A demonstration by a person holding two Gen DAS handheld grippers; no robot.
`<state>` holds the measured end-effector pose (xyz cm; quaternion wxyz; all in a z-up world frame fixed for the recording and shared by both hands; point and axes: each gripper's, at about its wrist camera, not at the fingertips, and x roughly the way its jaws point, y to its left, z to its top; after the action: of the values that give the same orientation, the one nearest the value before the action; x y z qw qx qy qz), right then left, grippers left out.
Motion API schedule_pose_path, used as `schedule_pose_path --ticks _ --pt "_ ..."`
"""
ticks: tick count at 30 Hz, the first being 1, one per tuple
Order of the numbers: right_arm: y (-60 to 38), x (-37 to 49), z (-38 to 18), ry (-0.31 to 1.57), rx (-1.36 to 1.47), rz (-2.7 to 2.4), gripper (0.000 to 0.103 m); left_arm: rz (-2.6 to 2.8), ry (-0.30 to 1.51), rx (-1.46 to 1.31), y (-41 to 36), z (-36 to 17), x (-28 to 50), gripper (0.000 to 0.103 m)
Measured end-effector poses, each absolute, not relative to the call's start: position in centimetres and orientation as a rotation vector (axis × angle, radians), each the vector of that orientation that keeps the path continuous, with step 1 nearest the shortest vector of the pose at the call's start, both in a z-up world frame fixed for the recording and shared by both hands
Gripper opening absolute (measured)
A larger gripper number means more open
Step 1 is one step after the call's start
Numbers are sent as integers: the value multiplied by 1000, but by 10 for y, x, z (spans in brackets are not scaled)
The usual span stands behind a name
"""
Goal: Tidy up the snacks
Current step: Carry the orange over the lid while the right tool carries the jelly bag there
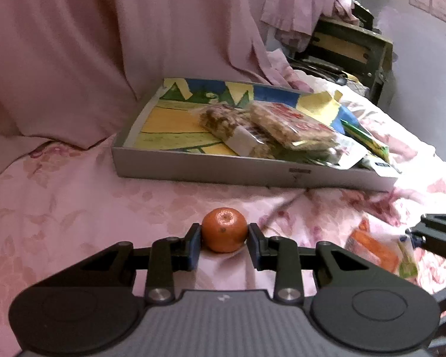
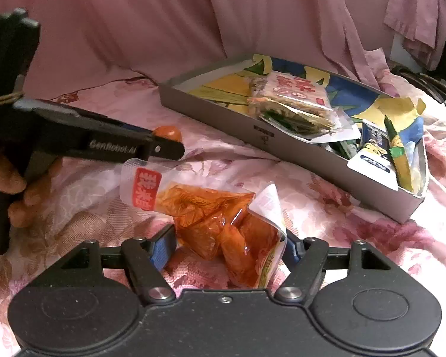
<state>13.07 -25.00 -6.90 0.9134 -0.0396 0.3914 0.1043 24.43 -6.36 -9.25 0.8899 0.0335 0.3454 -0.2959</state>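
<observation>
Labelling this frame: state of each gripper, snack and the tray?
Left gripper: shut on small round orange tangerine, resting on pink floral cloth.
Right gripper: pads around clear orange-filled snack bag, grip unclear.
Shallow grey cardboard tray: partly filled with wrapped snack packets.

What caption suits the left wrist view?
Left gripper fingers clamp a small orange before the snack tray.
</observation>
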Motion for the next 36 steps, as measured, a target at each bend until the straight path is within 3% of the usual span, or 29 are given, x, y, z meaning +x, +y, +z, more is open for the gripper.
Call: schedule_pose_path --ticks 18,36 --pt "-277 125 -46 740 -17 107 72 -623 695 171 -85 -77 207 35" --pt "-311 132 -9 524 52 -1 72 -587 592 1 -91 -42 234 35"
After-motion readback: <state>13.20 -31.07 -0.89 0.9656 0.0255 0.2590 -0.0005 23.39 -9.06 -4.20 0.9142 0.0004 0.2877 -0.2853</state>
